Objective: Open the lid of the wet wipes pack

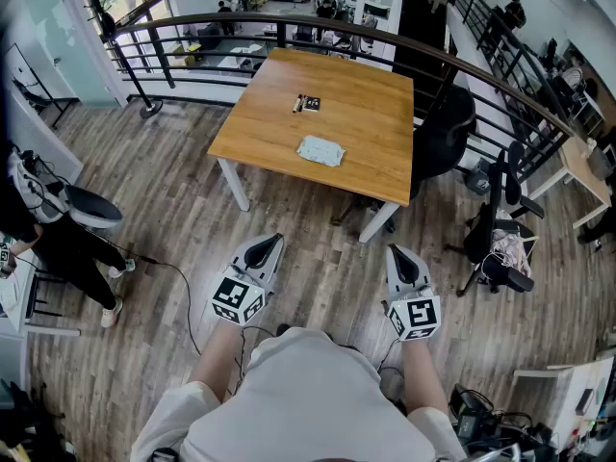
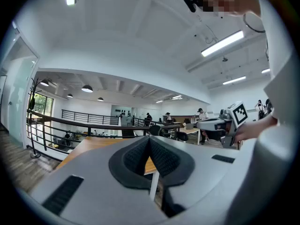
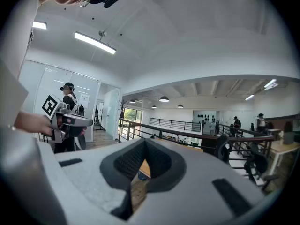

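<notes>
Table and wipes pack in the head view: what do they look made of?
Table: wood or wood-look laminate top, warm orange-brown with faint grain, matte. Its white legs are probably painted metal. Wipes pack: likely soft plastic film, pale and slightly rumpled, but too small to confirm.

A pale, flat wet wipes pack [image 1: 320,150] is seen lying on the wooden surface [image 1: 366,114], upper centre of the head view.
</notes>
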{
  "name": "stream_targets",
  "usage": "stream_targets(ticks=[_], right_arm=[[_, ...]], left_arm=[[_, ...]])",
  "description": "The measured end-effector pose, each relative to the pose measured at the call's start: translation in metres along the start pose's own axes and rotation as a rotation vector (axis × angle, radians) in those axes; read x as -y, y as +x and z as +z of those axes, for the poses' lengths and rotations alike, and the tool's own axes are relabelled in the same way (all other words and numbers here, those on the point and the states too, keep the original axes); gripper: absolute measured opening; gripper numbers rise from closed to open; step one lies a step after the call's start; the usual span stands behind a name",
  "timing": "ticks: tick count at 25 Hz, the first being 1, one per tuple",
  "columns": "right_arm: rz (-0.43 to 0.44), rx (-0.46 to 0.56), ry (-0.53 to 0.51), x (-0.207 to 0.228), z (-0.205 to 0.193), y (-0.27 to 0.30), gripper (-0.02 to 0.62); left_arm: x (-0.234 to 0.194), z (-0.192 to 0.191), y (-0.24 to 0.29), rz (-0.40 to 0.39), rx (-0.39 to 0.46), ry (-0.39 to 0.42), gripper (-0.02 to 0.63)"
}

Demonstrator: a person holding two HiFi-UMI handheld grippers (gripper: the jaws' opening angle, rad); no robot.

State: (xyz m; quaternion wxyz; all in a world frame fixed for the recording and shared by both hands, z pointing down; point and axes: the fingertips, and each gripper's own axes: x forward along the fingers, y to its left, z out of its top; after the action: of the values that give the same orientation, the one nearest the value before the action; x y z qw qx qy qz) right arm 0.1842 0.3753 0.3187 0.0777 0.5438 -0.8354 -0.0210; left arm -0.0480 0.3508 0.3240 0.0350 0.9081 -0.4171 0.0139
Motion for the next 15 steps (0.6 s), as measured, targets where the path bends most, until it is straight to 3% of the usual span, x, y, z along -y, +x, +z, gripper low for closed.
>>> stream_targets(ticks=[15], right_arm=[[0.016,-0.013,0.002,0.004,-0.003,0.009,0.003]], left_arm=[[-0.002,0.0,0.013,-0.012,-0.007,-0.009,-0.008]])
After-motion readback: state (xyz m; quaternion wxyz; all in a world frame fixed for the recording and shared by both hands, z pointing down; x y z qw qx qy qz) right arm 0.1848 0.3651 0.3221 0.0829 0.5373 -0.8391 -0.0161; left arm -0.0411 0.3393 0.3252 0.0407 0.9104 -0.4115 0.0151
